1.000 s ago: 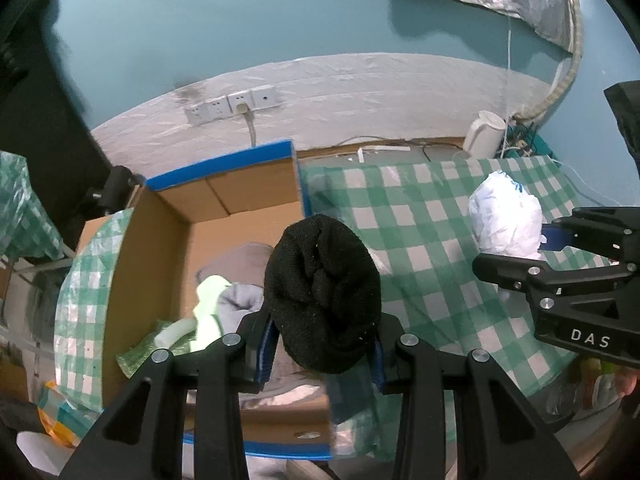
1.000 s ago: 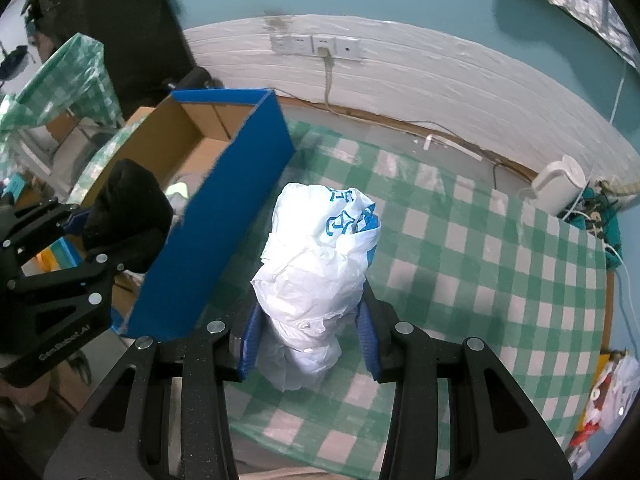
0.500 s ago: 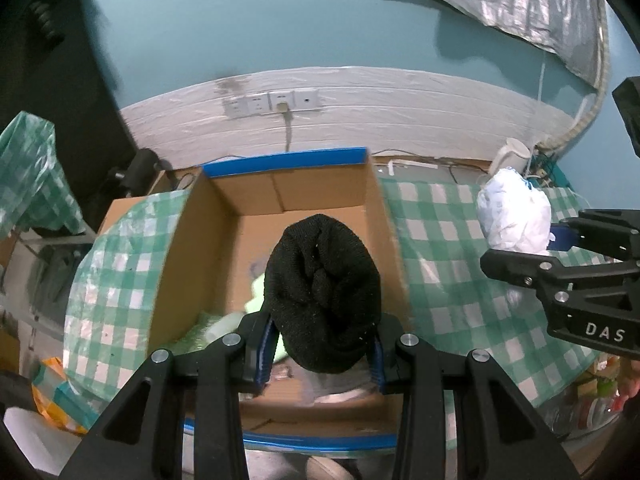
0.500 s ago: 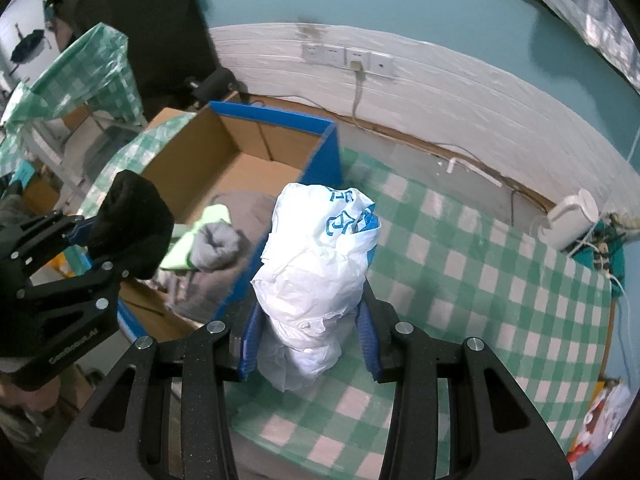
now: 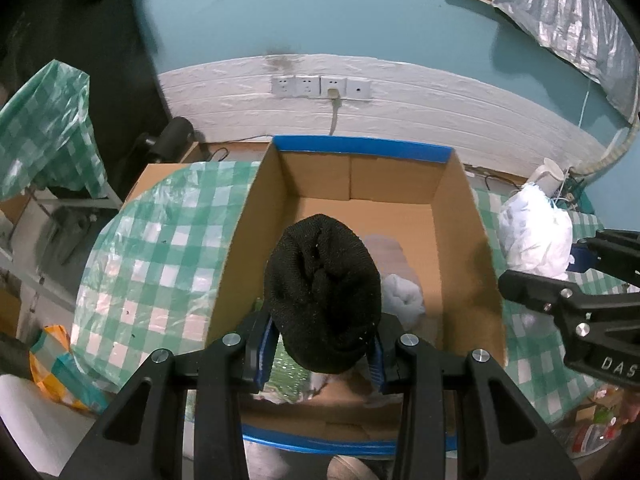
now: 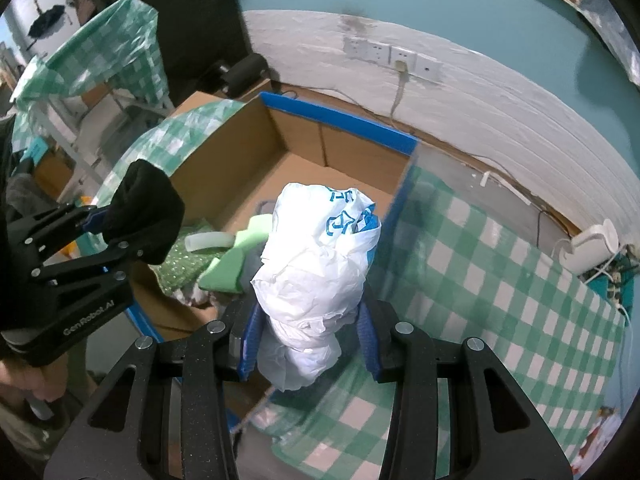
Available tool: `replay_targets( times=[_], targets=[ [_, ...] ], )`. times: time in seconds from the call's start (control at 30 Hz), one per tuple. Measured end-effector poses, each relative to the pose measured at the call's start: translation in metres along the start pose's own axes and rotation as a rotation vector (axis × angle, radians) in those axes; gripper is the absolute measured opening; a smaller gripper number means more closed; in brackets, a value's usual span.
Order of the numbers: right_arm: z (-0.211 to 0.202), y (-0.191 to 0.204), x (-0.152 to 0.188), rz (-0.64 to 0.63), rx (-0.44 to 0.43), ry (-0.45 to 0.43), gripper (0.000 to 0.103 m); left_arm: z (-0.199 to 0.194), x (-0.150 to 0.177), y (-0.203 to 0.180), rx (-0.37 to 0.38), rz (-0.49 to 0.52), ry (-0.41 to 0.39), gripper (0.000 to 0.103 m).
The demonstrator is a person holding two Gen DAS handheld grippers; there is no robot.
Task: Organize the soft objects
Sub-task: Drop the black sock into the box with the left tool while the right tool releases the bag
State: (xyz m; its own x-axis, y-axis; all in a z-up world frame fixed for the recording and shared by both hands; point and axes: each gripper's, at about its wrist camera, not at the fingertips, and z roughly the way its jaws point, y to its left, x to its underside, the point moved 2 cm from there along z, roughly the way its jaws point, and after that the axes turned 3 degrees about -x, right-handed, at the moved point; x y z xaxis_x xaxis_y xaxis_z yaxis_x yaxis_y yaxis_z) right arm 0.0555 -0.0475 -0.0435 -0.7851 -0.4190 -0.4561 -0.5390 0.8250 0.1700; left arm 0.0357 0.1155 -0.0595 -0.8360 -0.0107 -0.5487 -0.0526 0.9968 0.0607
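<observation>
Our left gripper (image 5: pixel 320 352) clenches a black knit hat (image 5: pixel 322 296) above the cardboard box (image 5: pixel 360 178); at three o'clock, our right gripper (image 6: pixel 306 342) grasps a white plastic bag (image 6: pixel 316 276) over the box's edge.

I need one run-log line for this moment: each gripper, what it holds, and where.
left gripper: shut on black knit hat, above cardboard box | right gripper: shut on white plastic bag, at box edge

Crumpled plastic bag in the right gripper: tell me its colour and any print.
The crumpled plastic bag is white with blue printed markings near its top, clearest in the right wrist view.
</observation>
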Motion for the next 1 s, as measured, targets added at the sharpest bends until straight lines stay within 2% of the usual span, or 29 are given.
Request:
replay_targets(
  times=[0.3, 0.43, 0.57, 0.6, 0.73, 0.9, 1.0],
  targets=[
    [0.027, 0.018, -0.009, -0.026, -0.014, 0.034, 0.043, 0.012, 0.004, 0.014, -0.024, 0.003, 0.016, 0.041],
    [0.032, 0.018, -0.011, -0.013, -0.003, 0.034, 0.046, 0.018, 0.007, 0.020, -0.022, -0.008, 0.034, 0.051],
    [0.029, 0.019, -0.012, -0.023, 0.032, 0.010, 0.068, 0.019, 0.007, 0.021, -0.020, -0.014, 0.044, 0.068],
    [0.028, 0.019, -0.012, -0.026, 0.038, 0.005, 0.069, 0.017, 0.007, 0.021, -0.020, -0.012, 0.037, 0.071],
    [0.021, 0.013, -0.010, -0.009, 0.044, -0.008, 0.069, 0.008, 0.006, 0.015, -0.035, 0.013, -0.002, 0.077],
    [0.007, 0.003, -0.004, 0.011, 0.062, -0.025, 0.070, 0.005, 0.006, 0.016, -0.037, 0.010, 0.007, 0.078],
    [-0.006, -0.002, -0.001, 0.028, 0.067, -0.045, 0.071, 0.000, 0.005, 0.015, -0.049, 0.013, 0.011, 0.082]
  ],
)
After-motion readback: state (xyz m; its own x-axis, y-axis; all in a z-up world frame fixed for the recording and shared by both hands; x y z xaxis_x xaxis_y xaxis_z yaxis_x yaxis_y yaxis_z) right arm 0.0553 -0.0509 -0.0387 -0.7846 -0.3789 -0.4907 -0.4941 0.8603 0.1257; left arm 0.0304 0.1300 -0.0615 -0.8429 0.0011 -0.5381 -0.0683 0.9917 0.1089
